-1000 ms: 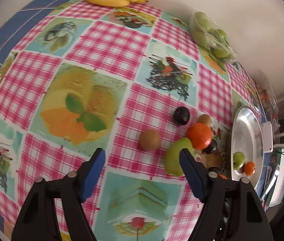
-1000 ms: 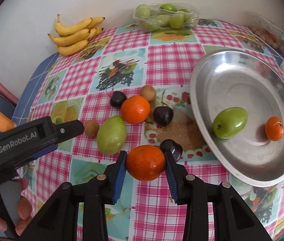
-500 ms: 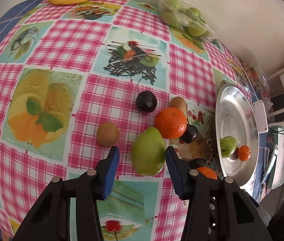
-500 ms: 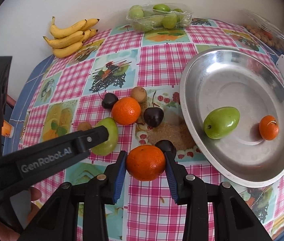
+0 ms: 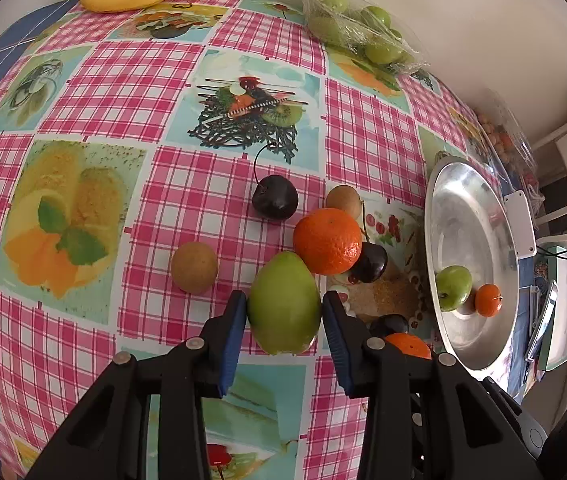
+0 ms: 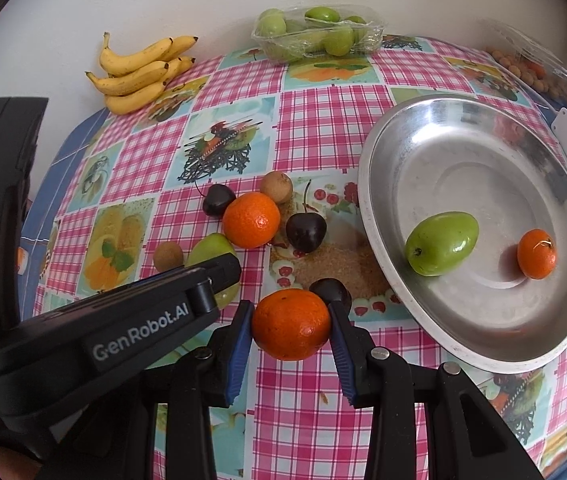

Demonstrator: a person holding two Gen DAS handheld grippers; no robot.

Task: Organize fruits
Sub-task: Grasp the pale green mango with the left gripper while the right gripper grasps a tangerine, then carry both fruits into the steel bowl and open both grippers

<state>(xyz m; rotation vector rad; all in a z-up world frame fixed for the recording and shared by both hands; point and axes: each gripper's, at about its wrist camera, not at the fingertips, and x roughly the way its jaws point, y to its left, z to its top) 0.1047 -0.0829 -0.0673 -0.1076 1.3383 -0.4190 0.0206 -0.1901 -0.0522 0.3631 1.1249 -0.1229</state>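
The left gripper (image 5: pixel 284 314), whose black housing reads "GenRobot.AI" in the right wrist view, has just been closing its blue pads around a green mango-like fruit (image 5: pixel 284 304) that lies on the checked tablecloth (image 5: pixel 131 80), well left of the metal plate (image 5: pixel 479 216); the pads sit against its sides. The right gripper (image 6: pixel 291 330) is clamped on a mandarin (image 6: pixel 291 324) just off the plate's near-left rim. On the plate lie another green fruit (image 6: pixel 441 243) and a small mandarin (image 6: pixel 536 254), while left of it a second orange (image 6: pixel 251 220), three dark cherries and two brown round fruits stay grouped.
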